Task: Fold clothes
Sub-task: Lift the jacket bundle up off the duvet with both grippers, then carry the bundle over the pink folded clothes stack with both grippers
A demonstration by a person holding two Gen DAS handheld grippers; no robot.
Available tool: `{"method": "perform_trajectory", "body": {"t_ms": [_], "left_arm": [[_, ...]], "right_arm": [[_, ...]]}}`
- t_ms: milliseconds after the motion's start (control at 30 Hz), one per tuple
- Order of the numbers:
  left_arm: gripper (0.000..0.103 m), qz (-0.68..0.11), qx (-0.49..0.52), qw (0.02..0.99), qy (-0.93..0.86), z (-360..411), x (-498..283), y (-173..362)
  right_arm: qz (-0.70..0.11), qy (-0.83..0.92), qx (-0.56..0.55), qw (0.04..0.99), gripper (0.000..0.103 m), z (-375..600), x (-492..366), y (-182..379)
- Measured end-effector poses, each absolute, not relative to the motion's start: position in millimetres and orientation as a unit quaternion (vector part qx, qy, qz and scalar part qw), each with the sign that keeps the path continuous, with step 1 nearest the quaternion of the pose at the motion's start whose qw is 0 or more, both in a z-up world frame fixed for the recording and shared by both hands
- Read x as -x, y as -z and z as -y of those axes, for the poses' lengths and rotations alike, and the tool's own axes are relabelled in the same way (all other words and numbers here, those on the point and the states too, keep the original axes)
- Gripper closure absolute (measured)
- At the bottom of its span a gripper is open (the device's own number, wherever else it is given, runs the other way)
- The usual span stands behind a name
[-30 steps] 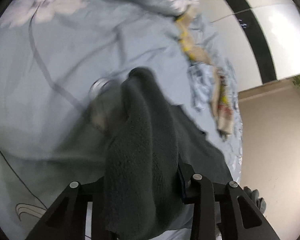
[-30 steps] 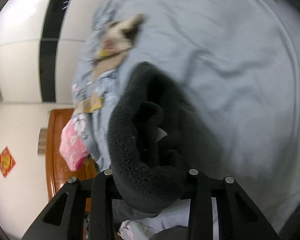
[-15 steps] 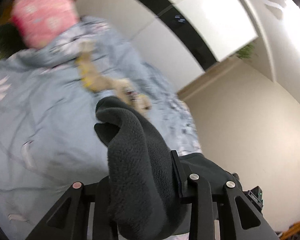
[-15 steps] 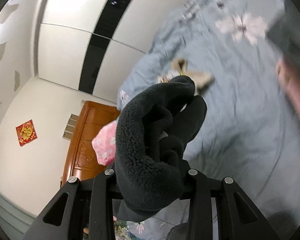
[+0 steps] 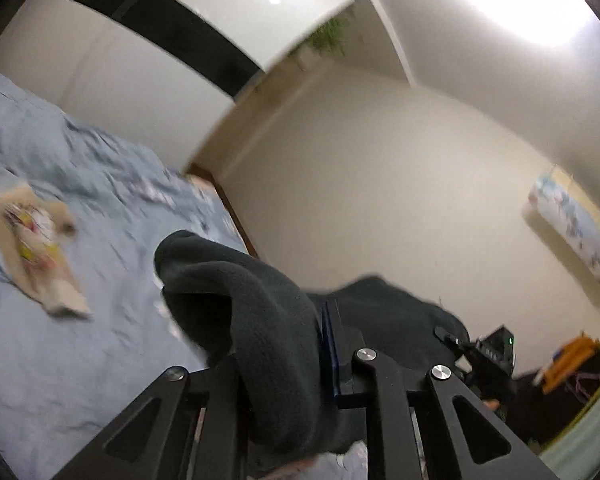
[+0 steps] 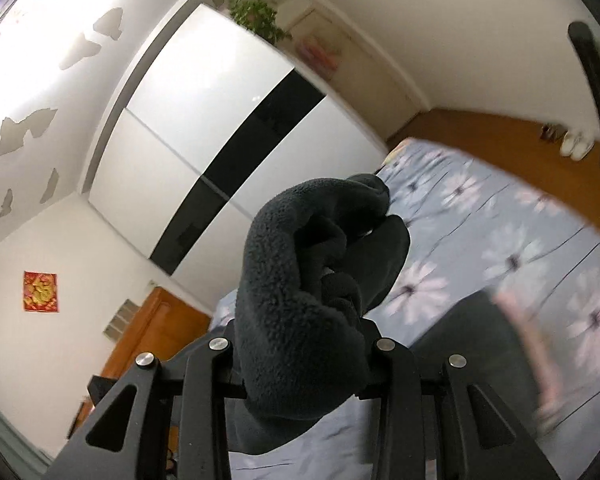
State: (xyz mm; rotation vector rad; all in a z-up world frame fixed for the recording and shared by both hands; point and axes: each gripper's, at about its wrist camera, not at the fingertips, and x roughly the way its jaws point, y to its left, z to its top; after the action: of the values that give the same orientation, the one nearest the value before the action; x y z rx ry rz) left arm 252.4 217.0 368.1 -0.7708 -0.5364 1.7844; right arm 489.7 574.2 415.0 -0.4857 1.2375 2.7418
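Observation:
A dark grey fleece garment (image 5: pixel 260 320) is bunched between the jaws of my left gripper (image 5: pixel 284 360), which is shut on it and holds it well above the bed. The rest of the garment stretches off to the right (image 5: pixel 388 312). My right gripper (image 6: pixel 300 356) is shut on another bunch of the same fleece garment (image 6: pixel 300 280), also raised above the bed. Both cameras are tilted up toward the walls.
The bed has a blue flowered cover (image 5: pixel 80 340) (image 6: pixel 500 240). A beige printed garment (image 5: pixel 36 248) lies on it at the left. A white and black wardrobe (image 6: pixel 228 128) stands behind, with a wooden headboard (image 6: pixel 140 340). The other hand's pink blur (image 6: pixel 532 344) is at right.
Both grippers have lifted the fleece garment up off the bed and tilted upward, so walls and ceiling now fill the views instead of the bed cover.

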Motion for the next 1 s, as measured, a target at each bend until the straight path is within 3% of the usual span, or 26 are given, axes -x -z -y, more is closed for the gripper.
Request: {"method": "perform_trajectory", "body": {"t_ms": [133,233,367,667,700,767,1000], "left_arm": [[0.088,0.193,0.429,0.513,-0.718,-282,-260,-279],[0.089,0.198,0.475,0.478,-0.712,-288,-262,-223],[0.085,0.228,0.495,0.465,-0.698,-271,-269,-192],[0.078,0.200,0.501,0.450,-0.711,-275,-270,-184],[0.075,0.203,0.499,0.454,-0.710,-273,-270,-187],[0.054,0.207,0.493,0.453,-0.713,-264,-266,-198],[0.049,0.200,0.449,0.462,-0.739,-260,-267,-235]], "right_arm": [[-0.440,-0.865,0.215,0.106,0.067,-622,-519,-337],[-0.473,-0.835,0.249,0.134,0.067,-637,-538,-272],[-0.520,-0.817,0.227,0.106,0.066,-645,-559,-221],[-0.573,-0.784,0.217,0.096,0.062,-654,-565,-166],[-0.572,-0.785,0.215,0.098,0.062,-654,-566,-168],[-0.563,-0.790,0.218,0.108,0.062,-655,-567,-175],[-0.555,-0.787,0.221,0.156,0.062,-655,-583,-178]]}}
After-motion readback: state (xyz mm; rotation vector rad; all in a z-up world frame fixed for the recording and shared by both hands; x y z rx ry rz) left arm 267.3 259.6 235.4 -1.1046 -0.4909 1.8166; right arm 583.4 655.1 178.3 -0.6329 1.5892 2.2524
